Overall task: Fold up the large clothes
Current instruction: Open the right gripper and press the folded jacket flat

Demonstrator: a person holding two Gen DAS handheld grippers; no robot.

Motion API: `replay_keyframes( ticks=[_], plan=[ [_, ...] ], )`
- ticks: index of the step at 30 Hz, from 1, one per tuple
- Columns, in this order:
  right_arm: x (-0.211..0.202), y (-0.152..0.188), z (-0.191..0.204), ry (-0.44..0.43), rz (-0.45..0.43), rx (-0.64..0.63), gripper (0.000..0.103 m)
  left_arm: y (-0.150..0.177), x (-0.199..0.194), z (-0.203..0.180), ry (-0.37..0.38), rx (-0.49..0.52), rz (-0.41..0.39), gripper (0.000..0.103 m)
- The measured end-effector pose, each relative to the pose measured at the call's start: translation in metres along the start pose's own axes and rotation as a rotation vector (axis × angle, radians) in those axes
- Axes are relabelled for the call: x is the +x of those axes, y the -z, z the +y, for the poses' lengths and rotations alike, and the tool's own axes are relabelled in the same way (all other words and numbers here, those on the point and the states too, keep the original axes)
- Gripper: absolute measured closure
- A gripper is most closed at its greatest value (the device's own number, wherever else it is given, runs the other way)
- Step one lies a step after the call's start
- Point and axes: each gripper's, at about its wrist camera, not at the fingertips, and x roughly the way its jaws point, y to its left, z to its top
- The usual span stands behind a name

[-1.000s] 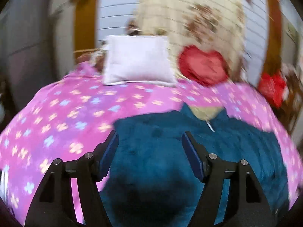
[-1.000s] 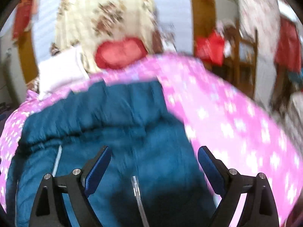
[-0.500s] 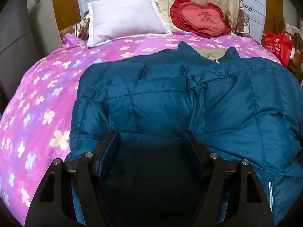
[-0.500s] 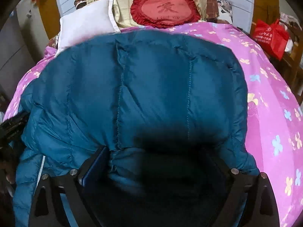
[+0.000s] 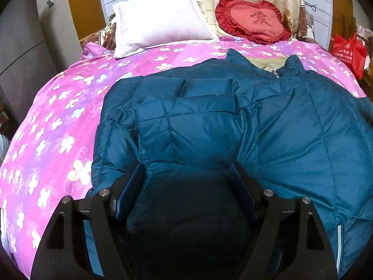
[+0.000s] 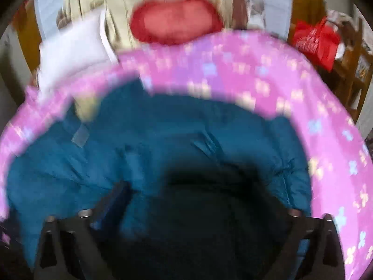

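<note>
Between the left tool's [image 5: 187, 177] spread jaws bulges the teal jacket [image 5: 279, 128].

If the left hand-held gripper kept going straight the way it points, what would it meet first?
Most likely the blue jacket: the left hand-held gripper points down at its folded padding, and nothing shows between them.

— What can be read on the bed?
— The red heart-shaped cushion [image 5: 254, 21] against the headboard bears a large Chinese character, with "I LOVE YOU" in small letters beneath.
— Anything else?
— The red bag [image 5: 347, 51] at right carries white print, seemingly a round logo and characters, too small to read.
</note>
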Motion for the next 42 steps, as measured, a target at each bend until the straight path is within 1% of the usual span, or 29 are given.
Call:
replay_keyframes(
  ticks=[4,7,9,10,11,12,14,16,17,18,19,20,21,24,28,34,42],
  plan=[
    [0.004,0.002,-0.002,0.008,-0.002,-0.002,0.0,0.0,0.002,0.004,0.018,-0.014,0.01,0.025],
    [-0.004,0.003,0.001,0.043,-0.01,-0.012,0.0,-0.001,0.003,0.004,0.02,-0.017,0.016,0.025],
    [-0.019,0.005,0.003,0.079,-0.01,-0.003,0.001,-0.001,0.004,0.004,0.022,-0.021,0.02,0.025],
    [-0.034,0.006,0.004,0.108,-0.036,0.019,0.001,-0.001,0.004,0.004,0.021,-0.022,0.02,0.025],
    [-0.047,0.009,0.007,0.118,-0.069,0.033,0.001,-0.001,0.004,0.004,0.022,-0.021,0.02,0.025],
    [-0.068,0.015,0.012,0.105,-0.124,0.039,0.001,-0.001,0.004,0.004,0.022,-0.021,0.02,0.025],
    [-0.09,0.024,0.025,0.072,-0.174,0.031,0.001,-0.001,0.004,0.004,0.022,-0.021,0.02,0.025],
    [-0.101,0.036,0.04,0.004,-0.191,0.022,0.001,-0.001,0.004,0.004,0.022,-0.022,0.02,0.025],
    [-0.1,0.043,0.048,-0.025,-0.179,0.013,0.001,-0.001,0.004,0.004,0.022,-0.021,0.02,0.025],
    [-0.092,0.049,0.056,-0.04,-0.146,-0.002,0.001,-0.001,0.004,0.004,0.021,-0.021,0.02,0.025],
    [-0.079,0.056,0.062,-0.038,-0.103,-0.024,0.001,-0.001,0.004,0.005,0.022,-0.021,0.02,0.025],
    [-0.067,0.063,0.067,-0.018,-0.074,-0.051,0.0,-0.001,0.004,0.005,0.023,-0.022,0.019,0.025],
    [-0.06,0.071,0.069,-0.01,-0.085,-0.079,0.0,-0.001,0.004,0.004,0.022,-0.021,0.02,0.025],
    [-0.053,0.072,0.06,-0.044,-0.071,-0.044,0.0,-0.001,0.004,0.005,0.023,-0.022,0.021,0.025],
    [-0.054,0.073,0.06,-0.042,-0.071,-0.047,0.0,-0.001,0.004,0.005,0.021,-0.021,0.02,0.025],
    [-0.056,0.074,0.054,-0.077,-0.083,-0.025,0.0,-0.001,0.004,0.005,0.022,-0.021,0.021,0.025],
    [-0.054,0.074,0.06,-0.045,-0.072,-0.048,0.0,-0.002,0.004,0.004,0.022,-0.021,0.021,0.025]
  ],
)
